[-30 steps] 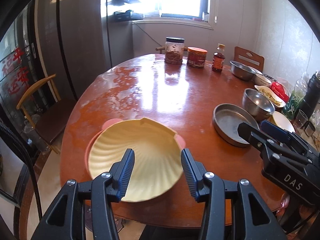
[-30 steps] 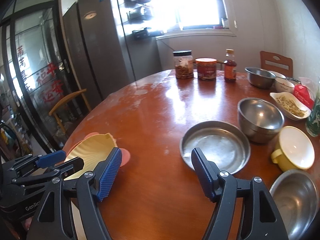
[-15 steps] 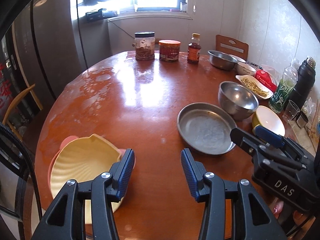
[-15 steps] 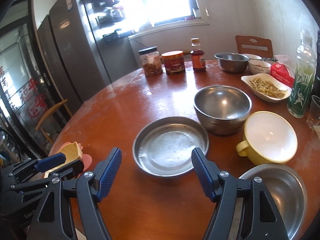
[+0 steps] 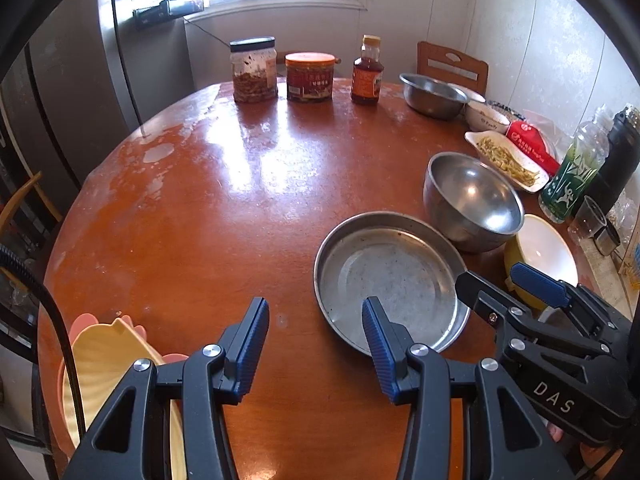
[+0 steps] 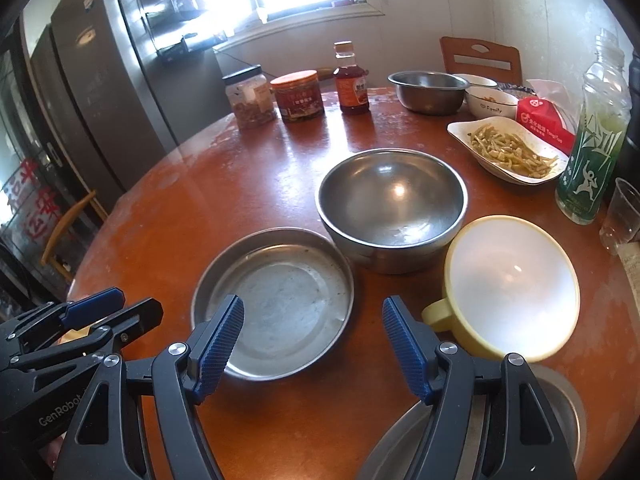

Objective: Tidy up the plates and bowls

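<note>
A shallow steel plate (image 5: 390, 280) (image 6: 276, 300) lies on the round wooden table (image 5: 208, 216). A deep steel bowl (image 5: 472, 200) (image 6: 392, 208) stands just behind it. A yellow handled bowl (image 6: 512, 284) (image 5: 540, 252) sits to its right. A cream shell-shaped plate (image 5: 104, 364) rests on a pink plate (image 5: 82, 320) at the table's left front edge. My left gripper (image 5: 316, 340) is open and empty, just left of the steel plate's near rim. My right gripper (image 6: 312, 340) is open and empty over the steel plate's near right rim.
Two jars (image 5: 254, 70) and a sauce bottle (image 5: 367, 70) stand at the back. A steel bowl (image 6: 428, 90), a white bowl (image 6: 492, 102), a dish of food (image 6: 508, 152), a green bottle (image 6: 592, 148) and a plastic cup (image 6: 622, 216) crowd the right. Another steel bowl (image 6: 556, 408) lies under my right gripper.
Both grippers have swung right, away from the shell plate and toward the steel plate and bowls. Both stay open and empty.
</note>
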`<state>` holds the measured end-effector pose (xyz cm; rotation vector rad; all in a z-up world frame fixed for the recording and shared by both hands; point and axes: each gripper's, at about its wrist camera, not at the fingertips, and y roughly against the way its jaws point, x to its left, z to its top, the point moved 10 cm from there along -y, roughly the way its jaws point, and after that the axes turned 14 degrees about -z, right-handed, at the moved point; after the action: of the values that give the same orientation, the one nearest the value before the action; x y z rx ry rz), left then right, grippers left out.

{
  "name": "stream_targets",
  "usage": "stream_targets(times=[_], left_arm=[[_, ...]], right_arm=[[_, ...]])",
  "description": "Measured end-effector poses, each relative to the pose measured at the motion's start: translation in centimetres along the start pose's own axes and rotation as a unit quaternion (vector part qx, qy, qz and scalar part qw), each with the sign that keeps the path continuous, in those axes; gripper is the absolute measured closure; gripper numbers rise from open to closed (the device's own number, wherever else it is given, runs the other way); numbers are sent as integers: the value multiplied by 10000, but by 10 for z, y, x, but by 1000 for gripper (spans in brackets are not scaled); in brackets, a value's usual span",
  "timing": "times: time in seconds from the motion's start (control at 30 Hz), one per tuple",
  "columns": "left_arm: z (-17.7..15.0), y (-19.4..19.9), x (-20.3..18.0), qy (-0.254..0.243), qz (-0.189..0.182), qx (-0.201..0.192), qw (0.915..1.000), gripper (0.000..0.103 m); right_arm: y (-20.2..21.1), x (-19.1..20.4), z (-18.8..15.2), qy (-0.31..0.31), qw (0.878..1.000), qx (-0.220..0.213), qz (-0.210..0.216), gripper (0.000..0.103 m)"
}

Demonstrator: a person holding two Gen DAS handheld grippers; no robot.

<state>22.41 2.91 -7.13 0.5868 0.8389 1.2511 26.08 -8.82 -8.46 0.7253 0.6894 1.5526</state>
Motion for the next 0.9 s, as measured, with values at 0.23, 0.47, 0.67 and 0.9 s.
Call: stream_targets(times=[0.23,0.47,0.67,0.9], left_arm=[[0,-24,4,55,-96,261,9996,55],[-7,-46,7,81,-69,531,9985,55],[-14,-58,10,203,-231,708,9970,55],[-19,-61,5,309,-555,659,9958,60]], right_arm=[[-24,2,0,213,9992,280,-183,39],[-41,5,-1,401,9974,439,-403,51],[-55,6,-4,547,9955,608,-487,63],[-54,15,-10,622,9958,618,-259,72]])
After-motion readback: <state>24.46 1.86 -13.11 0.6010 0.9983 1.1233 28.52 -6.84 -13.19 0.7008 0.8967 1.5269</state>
